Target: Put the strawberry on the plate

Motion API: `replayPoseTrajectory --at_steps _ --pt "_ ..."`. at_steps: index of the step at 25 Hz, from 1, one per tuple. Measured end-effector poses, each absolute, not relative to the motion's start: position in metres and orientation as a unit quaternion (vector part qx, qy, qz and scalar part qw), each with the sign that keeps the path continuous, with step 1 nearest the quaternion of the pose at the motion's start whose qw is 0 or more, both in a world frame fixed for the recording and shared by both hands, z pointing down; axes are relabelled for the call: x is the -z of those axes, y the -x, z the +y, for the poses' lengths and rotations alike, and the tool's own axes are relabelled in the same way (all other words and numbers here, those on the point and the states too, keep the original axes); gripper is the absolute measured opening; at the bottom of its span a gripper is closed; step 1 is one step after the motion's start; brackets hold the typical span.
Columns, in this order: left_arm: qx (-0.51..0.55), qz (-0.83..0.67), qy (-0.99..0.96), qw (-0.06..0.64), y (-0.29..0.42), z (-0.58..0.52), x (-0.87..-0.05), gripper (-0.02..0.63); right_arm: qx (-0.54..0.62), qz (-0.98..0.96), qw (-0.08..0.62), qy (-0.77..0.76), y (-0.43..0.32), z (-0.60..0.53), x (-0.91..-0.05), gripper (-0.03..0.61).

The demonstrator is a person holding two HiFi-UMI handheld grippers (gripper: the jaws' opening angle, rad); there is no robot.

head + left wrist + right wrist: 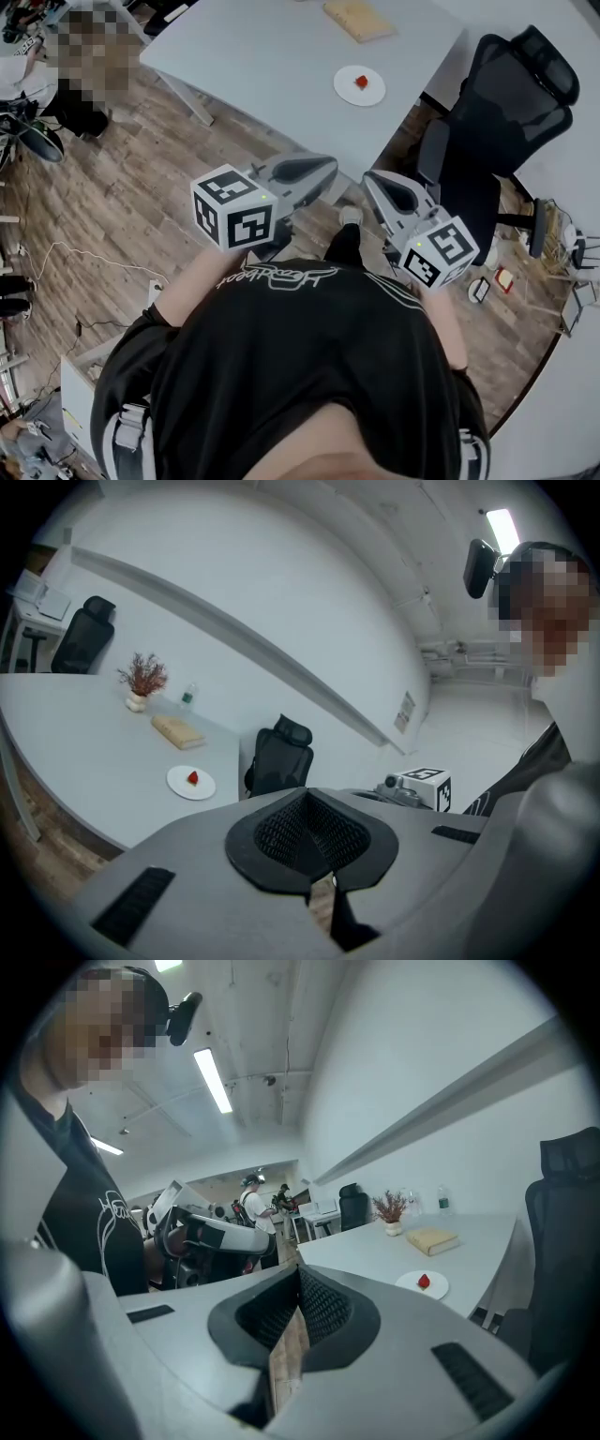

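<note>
A red strawberry (361,82) lies on a small white plate (374,95) near the front edge of the white table (262,66). Both grippers are held close to the person's chest, well short of the table. The left gripper (314,172) points toward the table with its jaws shut and nothing between them. The right gripper (392,192) is likewise shut and empty. From the left gripper (314,834) the strawberry (192,778) and plate (178,786) show far off at the left. From the right gripper (298,1314) the strawberry (424,1282) and plate (438,1290) show at the right.
A tan block (359,19) lies on the table behind the plate. A black office chair (506,103) stands at the table's right end. A vase of dried flowers (141,679) and a bottle (188,696) sit at the far side. Cables trail on the wooden floor (112,216).
</note>
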State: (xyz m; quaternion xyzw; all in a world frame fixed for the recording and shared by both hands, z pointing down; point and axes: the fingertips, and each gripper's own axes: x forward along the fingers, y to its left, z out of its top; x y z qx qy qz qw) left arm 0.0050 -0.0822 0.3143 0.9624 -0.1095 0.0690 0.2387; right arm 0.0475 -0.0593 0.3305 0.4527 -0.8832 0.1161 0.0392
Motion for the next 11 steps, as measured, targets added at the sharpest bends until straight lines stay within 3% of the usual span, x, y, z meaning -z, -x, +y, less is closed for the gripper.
replayPoseTrajectory --at_steps 11 --pt "-0.069 -0.092 -0.968 0.221 -0.011 -0.069 -0.304 0.006 -0.1 -0.875 0.039 -0.472 -0.056 -0.048 -0.318 0.009"
